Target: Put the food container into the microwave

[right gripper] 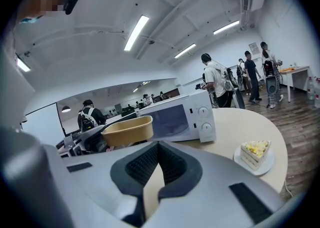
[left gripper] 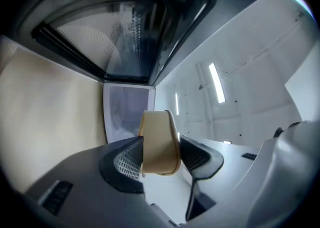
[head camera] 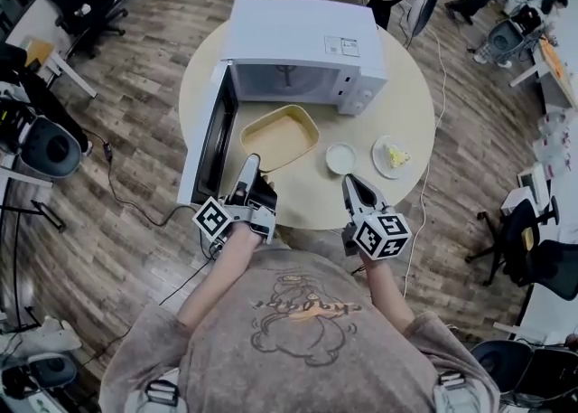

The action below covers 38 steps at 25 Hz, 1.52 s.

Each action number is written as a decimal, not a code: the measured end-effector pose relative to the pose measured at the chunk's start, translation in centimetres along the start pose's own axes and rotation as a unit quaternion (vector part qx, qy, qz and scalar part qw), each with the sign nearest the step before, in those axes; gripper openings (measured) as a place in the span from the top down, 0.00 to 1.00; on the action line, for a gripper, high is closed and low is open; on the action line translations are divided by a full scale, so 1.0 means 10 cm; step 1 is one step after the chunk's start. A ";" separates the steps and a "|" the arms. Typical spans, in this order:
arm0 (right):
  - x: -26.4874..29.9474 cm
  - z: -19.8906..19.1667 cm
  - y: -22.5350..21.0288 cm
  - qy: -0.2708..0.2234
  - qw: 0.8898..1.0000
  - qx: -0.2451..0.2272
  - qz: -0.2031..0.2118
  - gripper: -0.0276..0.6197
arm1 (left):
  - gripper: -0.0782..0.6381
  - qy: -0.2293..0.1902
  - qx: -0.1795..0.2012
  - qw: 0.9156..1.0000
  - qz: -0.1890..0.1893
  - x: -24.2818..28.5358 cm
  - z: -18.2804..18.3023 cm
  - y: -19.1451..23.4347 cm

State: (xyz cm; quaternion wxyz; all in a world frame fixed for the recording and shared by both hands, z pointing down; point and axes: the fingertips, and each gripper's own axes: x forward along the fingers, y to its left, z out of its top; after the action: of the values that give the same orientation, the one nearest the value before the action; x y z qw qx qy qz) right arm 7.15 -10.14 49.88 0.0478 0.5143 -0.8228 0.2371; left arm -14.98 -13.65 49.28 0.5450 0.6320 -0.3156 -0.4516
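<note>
Your left gripper [head camera: 248, 169] grasps the food container [head camera: 280, 137] by its rim; right gripper [head camera: 352, 185] clenched, empty. Next: guide it into the open microwave [head camera: 302, 50].

Matt tan container [head camera: 279, 137], paper-like. Smooth white microwave [head camera: 302, 41] with a glossy dark door [head camera: 217, 136]. Smooth matt cream counter [head camera: 397, 113]. Floor [head camera: 135, 221] of wood-grain planks.

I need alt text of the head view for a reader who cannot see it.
Seen from above, the left tongs grip the rim of a tan food container over a round table, before an open white microwave. The right tongs are shut and empty.
</note>
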 end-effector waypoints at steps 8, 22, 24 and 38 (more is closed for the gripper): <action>0.20 0.22 -0.17 -0.005 1.000 0.005 -0.010 0.96 | 0.56 0.007 -0.009 1.000 0.004 0.35 0.01 0.13; 0.57 0.57 -0.59 0.002 0.999 -0.003 0.046 0.96 | 0.56 -0.061 0.010 0.998 0.016 0.64 0.10 0.28; 0.59 0.61 -0.62 0.003 0.999 -0.005 0.052 0.96 | 0.56 -0.069 0.013 0.997 0.014 0.68 0.12 0.29; 0.67 0.64 -0.80 0.011 0.998 0.010 0.056 0.96 | 0.56 -0.098 0.040 0.994 0.026 1.09 0.39 0.69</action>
State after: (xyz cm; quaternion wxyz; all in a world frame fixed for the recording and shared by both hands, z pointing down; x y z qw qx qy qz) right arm 12.07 -21.38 49.12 0.0384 0.4655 -0.8472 0.2532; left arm -13.59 -26.34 53.51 0.4968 0.5976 -0.4018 -0.4844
